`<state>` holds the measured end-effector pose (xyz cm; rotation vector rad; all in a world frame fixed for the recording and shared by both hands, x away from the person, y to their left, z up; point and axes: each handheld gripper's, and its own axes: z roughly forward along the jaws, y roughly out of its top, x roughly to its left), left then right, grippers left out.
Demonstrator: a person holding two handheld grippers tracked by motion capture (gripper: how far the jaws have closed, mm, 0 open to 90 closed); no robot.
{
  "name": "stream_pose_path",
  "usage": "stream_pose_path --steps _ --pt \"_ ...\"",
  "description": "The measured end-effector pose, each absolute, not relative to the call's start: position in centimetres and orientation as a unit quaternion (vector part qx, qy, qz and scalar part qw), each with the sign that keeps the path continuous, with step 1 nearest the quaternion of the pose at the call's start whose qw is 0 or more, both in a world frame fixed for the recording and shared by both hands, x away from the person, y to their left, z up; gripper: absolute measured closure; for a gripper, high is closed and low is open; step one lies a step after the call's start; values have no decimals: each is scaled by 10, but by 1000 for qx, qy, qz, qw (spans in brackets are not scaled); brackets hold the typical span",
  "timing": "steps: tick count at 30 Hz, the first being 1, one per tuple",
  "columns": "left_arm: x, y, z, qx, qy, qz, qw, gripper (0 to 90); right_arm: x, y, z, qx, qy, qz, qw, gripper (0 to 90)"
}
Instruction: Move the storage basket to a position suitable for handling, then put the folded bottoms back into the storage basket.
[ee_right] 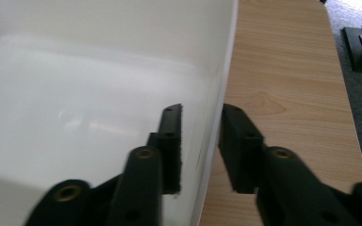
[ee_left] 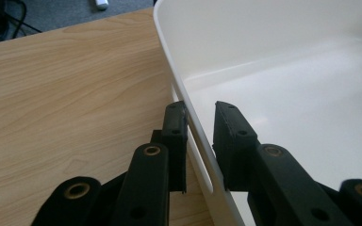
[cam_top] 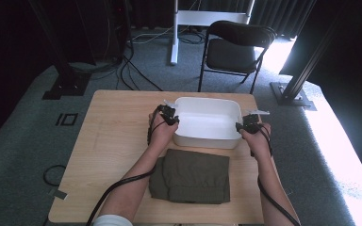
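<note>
1 white tub point(cam_top: 206, 123) sits mid-surface point(cam_top: 113, 136), long axis left-right. The left tool point(ee_left: 200, 123) and right tool point(ee_right: 201, 126) each straddle 1 end wall, jaws apart. 1 folded olive garment point(cam_top: 191, 175) lies nearer.

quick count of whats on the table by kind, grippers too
white tub: 1
folded olive green cloth: 1
grippers: 2, the left gripper and the right gripper, each with one jaw inside the tub wall and one outside
total: 4
</note>
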<state>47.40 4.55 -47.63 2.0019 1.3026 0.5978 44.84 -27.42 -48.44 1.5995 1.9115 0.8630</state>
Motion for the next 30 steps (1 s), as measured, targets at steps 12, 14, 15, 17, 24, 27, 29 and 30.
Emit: stream_pose_path --steps 12,14,15,17,24,27,29,30 --pt "472 45 -465 771 453 199 401 292 448 -268 -476 545 685 406 262 224" --pt "472 47 -462 773 449 196 403 248 448 -266 -474 542 682 412 265 205" --pt "471 49 -461 776 448 195 399 248 447 -266 -474 542 683 412 264 203" --pt "471 51 -460 780 441 196 398 226 447 -266 -474 542 683 412 263 203" --pt "458 59 -451 777 423 194 425 225 438 -266 -468 524 693 411 274 184" --pt "453 62 -446 775 420 193 432 191 431 -269 -463 518 692 420 275 166" --pt "448 65 -442 770 421 186 442 191 426 -271 -460 517 689 428 274 166" --pt "448 65 -442 770 421 186 442 192 424 -272 -459 514 688 430 277 166"
